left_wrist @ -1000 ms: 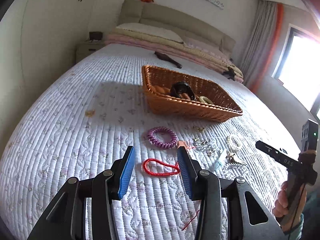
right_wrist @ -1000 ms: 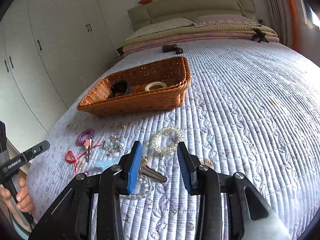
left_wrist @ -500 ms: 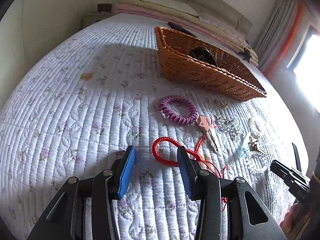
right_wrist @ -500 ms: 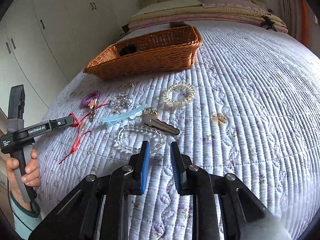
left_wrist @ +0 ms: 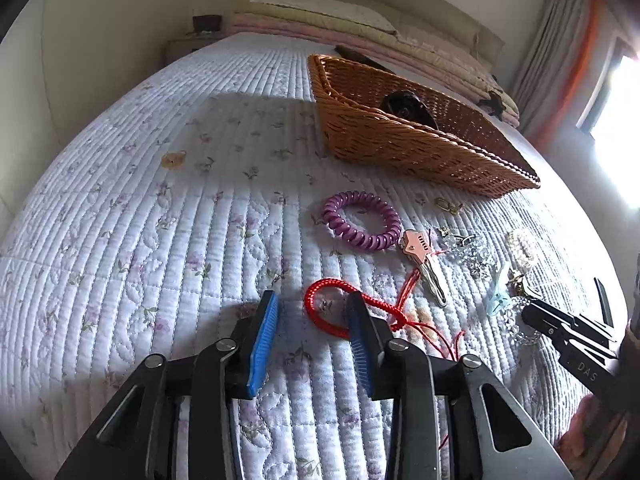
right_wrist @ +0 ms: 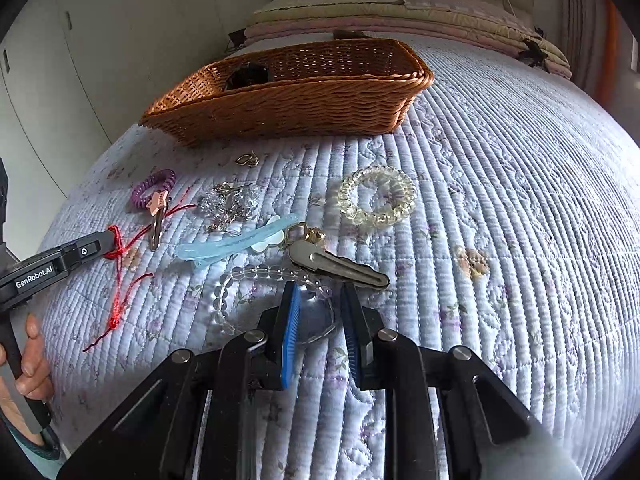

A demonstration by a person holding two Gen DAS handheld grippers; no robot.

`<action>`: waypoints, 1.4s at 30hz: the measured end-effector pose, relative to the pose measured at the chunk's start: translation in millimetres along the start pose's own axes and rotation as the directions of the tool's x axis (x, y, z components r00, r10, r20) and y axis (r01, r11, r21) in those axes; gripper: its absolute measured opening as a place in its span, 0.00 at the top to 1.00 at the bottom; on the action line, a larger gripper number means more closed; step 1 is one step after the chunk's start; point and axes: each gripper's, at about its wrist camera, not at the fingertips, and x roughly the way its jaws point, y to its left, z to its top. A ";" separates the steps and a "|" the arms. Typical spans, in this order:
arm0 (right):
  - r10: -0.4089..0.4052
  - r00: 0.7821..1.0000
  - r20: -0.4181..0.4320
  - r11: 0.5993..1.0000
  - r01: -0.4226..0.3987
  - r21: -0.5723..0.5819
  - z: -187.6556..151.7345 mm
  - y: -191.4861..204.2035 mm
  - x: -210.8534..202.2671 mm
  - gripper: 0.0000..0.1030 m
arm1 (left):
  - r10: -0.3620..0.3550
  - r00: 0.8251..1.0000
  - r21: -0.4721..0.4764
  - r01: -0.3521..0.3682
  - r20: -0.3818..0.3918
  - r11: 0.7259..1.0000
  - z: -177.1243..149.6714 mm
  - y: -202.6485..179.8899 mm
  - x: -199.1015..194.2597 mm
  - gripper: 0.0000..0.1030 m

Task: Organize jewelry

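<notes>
My left gripper point(left_wrist: 314, 304) is open and low over the quilt, its right finger lying on a red cord bracelet point(left_wrist: 320, 298). A purple coil hair tie point(left_wrist: 362, 220) and a pink-headed key point(left_wrist: 424, 262) lie beyond it. My right gripper point(right_wrist: 318, 294) is open, its jaws either side of a clear bead bracelet point(right_wrist: 240, 274). A grey key point(right_wrist: 340, 264), a blue hair clip point(right_wrist: 236, 242), a clear coil hair tie point(right_wrist: 376, 196) and crystal pieces point(right_wrist: 228, 202) lie just ahead. The wicker basket point(right_wrist: 288, 100) stands behind them.
A dark round object point(left_wrist: 406, 106) sits inside the basket. A small gold clasp point(right_wrist: 246, 159) lies in front of it. Pillows and folded bedding point(right_wrist: 400, 12) line the headboard. White wardrobe doors point(right_wrist: 100, 40) stand to the left of the bed.
Both grippers have dropped lower and moved forward. The left one has come onto the red cord bracelet. The right one has opened a little and reached the clear bead bracelet.
</notes>
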 end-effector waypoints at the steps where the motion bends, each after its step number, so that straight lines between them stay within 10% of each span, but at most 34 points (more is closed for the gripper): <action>1: -0.012 1.000 0.000 1.000 0.012 -0.015 0.5 2.4 1.1 0.76 | -0.002 1.000 0.006 0.002 0.000 1.000 0.4 -1.1 0.5 0.73; 4: -0.027 1.000 -0.001 0.998 0.027 -0.064 0.1 11.9 3.3 0.90 | 0.002 1.000 0.034 -0.002 0.005 0.999 -0.7 -6.4 -0.4 0.81; 23: 0.058 0.994 0.090 0.996 -0.052 -0.066 -9.3 3.7 -25.1 0.90 | -0.046 0.998 0.148 0.039 0.045 0.988 -5.2 -19.5 -13.3 0.95; 42: 0.095 0.927 0.363 0.995 -0.078 -0.061 15.2 8.2 -120.0 0.90 | -0.154 0.965 0.148 0.124 0.213 0.981 13.0 -43.8 -63.4 0.95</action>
